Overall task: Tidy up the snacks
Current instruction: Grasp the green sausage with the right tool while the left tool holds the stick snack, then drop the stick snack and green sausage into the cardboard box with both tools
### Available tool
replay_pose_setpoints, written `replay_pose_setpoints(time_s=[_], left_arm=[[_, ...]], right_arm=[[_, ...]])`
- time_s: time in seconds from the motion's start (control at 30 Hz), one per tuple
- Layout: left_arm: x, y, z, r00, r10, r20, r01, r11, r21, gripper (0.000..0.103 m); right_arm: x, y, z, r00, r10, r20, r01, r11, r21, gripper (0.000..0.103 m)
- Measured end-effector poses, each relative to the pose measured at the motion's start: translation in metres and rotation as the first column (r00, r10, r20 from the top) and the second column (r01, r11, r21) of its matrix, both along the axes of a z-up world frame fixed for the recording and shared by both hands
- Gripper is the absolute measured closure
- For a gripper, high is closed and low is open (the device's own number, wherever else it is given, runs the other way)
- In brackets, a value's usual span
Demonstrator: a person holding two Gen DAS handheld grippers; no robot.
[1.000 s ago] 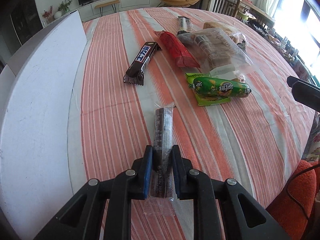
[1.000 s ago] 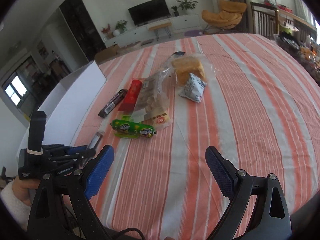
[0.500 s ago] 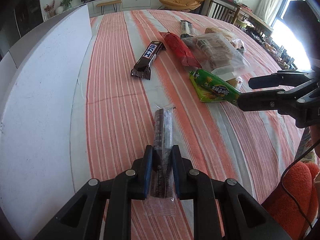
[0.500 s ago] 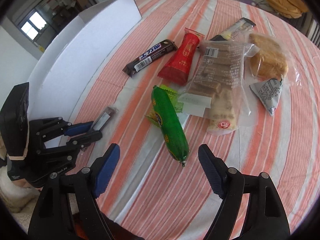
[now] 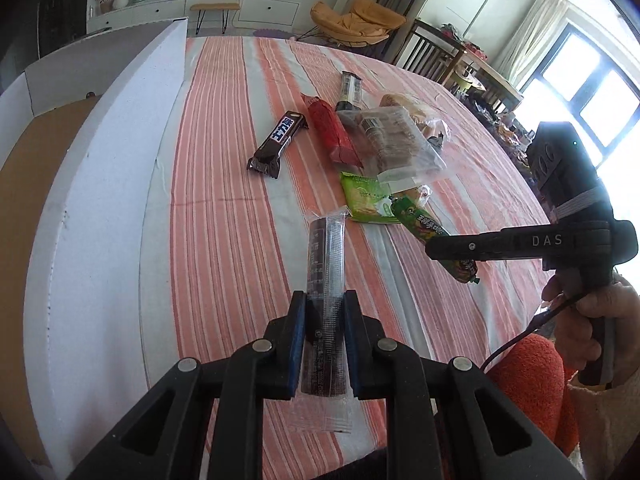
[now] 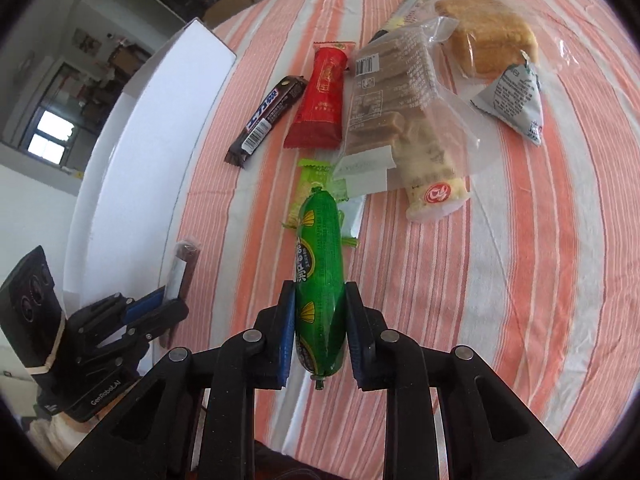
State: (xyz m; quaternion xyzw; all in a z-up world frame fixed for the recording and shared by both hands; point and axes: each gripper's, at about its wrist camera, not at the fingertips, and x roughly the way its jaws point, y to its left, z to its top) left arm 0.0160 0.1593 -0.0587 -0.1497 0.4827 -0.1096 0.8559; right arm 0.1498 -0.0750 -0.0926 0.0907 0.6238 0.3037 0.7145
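My left gripper is shut on a dark snack stick in clear wrap, which points forward over the striped tablecloth. My right gripper is shut on the near end of a green sausage; its far end lies over a light green packet. The right gripper also shows in the left wrist view, on the sausage. The left gripper shows in the right wrist view, at the lower left.
A white box stands along the table's left side. Further back lie a dark chocolate bar, a red packet, a clear bag of wafers, a cake and a grey triangular packet.
The right gripper moved in and closed on the green sausage, which it was open above before. The left gripper keeps its hold on the dark stick and has risen a little.
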Motion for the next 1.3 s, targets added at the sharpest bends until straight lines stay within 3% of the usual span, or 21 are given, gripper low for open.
replay_pose_setpoints(time_s=[0.1, 0.17, 0.27, 0.43, 0.6, 0.8, 0.83, 0.87, 0.9, 0.93, 1.0, 1.1, 1.17, 1.23, 1.3], left_arm=[[-0.009, 0.010, 0.017, 1.000, 0.020, 0.011, -0.019, 0.994, -0.105, 0.086], [-0.017, 0.022, 0.032, 0.999, 0.041, 0.020, -0.037, 0.984, -0.177, 0.086], [-0.036, 0.048, 0.066, 0.994, 0.085, 0.068, -0.064, 0.963, -0.261, 0.086], [-0.077, 0.115, 0.114, 0.958, 0.245, 0.152, -0.204, 0.948, -0.243, 0.086], [-0.106, 0.179, 0.117, 0.895, 0.427, 0.130, -0.405, 0.900, -0.164, 0.086], [-0.114, 0.206, 0.081, 0.839, 0.537, 0.086, -0.538, 0.843, -0.014, 0.084], [-0.111, 0.207, 0.073, 0.834, 0.547, 0.078, -0.550, 0.835, 0.022, 0.074], [-0.108, 0.206, 0.064, 0.832, 0.551, 0.067, -0.554, 0.830, 0.055, 0.064], [-0.103, 0.206, 0.057, 0.830, 0.555, 0.055, -0.558, 0.826, 0.075, 0.040], [-0.103, 0.205, 0.050, 0.827, 0.561, 0.050, -0.563, 0.822, 0.089, 0.028], [-0.101, 0.196, 0.045, 0.830, 0.554, 0.072, -0.558, 0.824, 0.094, 0.028], [-0.091, 0.175, 0.047, 0.843, 0.516, 0.151, -0.532, 0.840, 0.102, 0.026], [-0.079, 0.157, 0.048, 0.859, 0.468, 0.208, -0.500, 0.854, 0.142, 0.024], [-0.062, 0.131, 0.054, 0.876, 0.408, 0.256, -0.465, 0.856, 0.228, 0.024], [-0.045, 0.109, 0.054, 0.893, 0.352, 0.281, -0.433, 0.844, 0.316, 0.023]], right_arm=[[-0.009, -0.022, -0.011, 0.989, -0.091, -0.114, 0.108, 0.982, 0.154, 0.079], [-0.022, -0.031, -0.014, 0.974, -0.129, -0.188, 0.178, 0.945, 0.275, 0.079], [-0.028, -0.024, -0.004, 0.967, -0.123, -0.224, 0.205, 0.896, 0.393, 0.079], [-0.048, 0.056, 0.059, 0.990, 0.013, -0.141, 0.060, 0.864, 0.500, 0.079], [-0.077, 0.156, 0.108, 0.983, 0.182, -0.031, -0.136, 0.829, 0.543, 0.079], [-0.113, 0.230, 0.102, 0.956, 0.291, 0.030, -0.274, 0.854, 0.442, 0.076], [-0.116, 0.236, 0.099, 0.956, 0.288, 0.055, -0.286, 0.872, 0.397, 0.074], [-0.117, 0.238, 0.100, 0.956, 0.278, 0.087, -0.291, 0.893, 0.343, 0.063], [-0.117, 0.237, 0.099, 0.957, 0.267, 0.114, -0.290, 0.904, 0.314, 0.043], [-0.116, 0.232, 0.100, 0.957, 0.249, 0.145, -0.282, 0.913, 0.294, 0.038], [-0.114, 0.213, 0.103, 0.950, 0.208, 0.232, -0.262, 0.937, 0.232, 0.037], [-0.111, 0.165, 0.105, 0.917, 0.103, 0.385, -0.158, 0.981, 0.113, 0.033], [-0.109, 0.131, 0.098, 0.869, 0.020, 0.494, -0.021, 1.000, -0.005, 0.030], [-0.107, 0.099, 0.085, 0.818, -0.033, 0.574, 0.138, 0.980, -0.140, 0.030], [-0.097, 0.072, 0.065, 0.791, -0.077, 0.607, 0.268, 0.936, -0.230, 0.030]])
